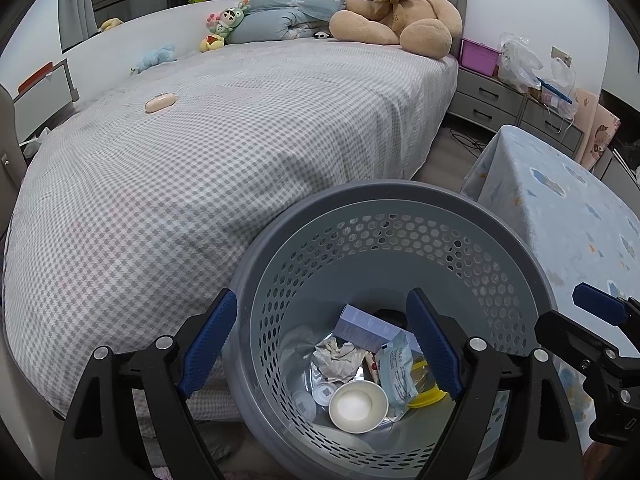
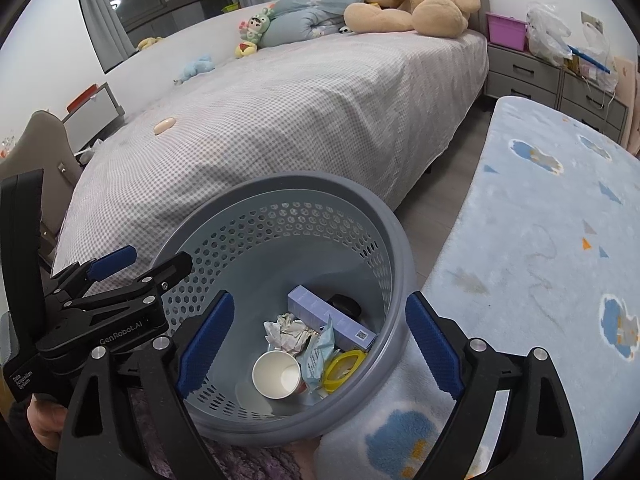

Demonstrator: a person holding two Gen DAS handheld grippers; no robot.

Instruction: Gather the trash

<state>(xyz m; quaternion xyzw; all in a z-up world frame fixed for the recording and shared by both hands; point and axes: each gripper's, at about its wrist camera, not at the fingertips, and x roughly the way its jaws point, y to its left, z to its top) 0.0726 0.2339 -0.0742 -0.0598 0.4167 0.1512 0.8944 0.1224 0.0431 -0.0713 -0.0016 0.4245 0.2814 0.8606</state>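
Nearest to us in the left wrist view, the left gripper (image 1: 325,344) shows its blue fingers (image 1: 208,342) spread wide with nothing between the pads; they hang over the near side of the wastebasket (image 1: 400,204), one finger outside its left wall and one above its inside. We see the same of the right gripper (image 2: 320,344) in its own view: its fingers (image 2: 432,346) are released and empty, straddling the basket's right rim.

Going left to right, we find the bed (image 1: 224,168) with its gingham cover, a small pink case (image 1: 161,102) lying on it, then the grey perforated basket on the floor just beside the bed, then the bench (image 2: 552,248) under a pale blue cloud-print cloth, touching the basket's right side.

Trash lies at the bottom of the basket: crumpled paper (image 2: 288,330), a white paper cup (image 2: 277,374) on its side with its mouth toward us, a lavender carton (image 2: 332,318) leaning on the far wall, a light blue wrapper (image 2: 318,356) and a yellow plastic piece (image 2: 344,366).

Much is partly hidden. A dark object behind the carton is too covered to name. The wrapper's print is too small to read. The left gripper's right finger covers part of the yellow piece. Both views are cut off at the bottom by the grippers' black frames, and a hand (image 2: 48,420) shows only at the lower left edge.
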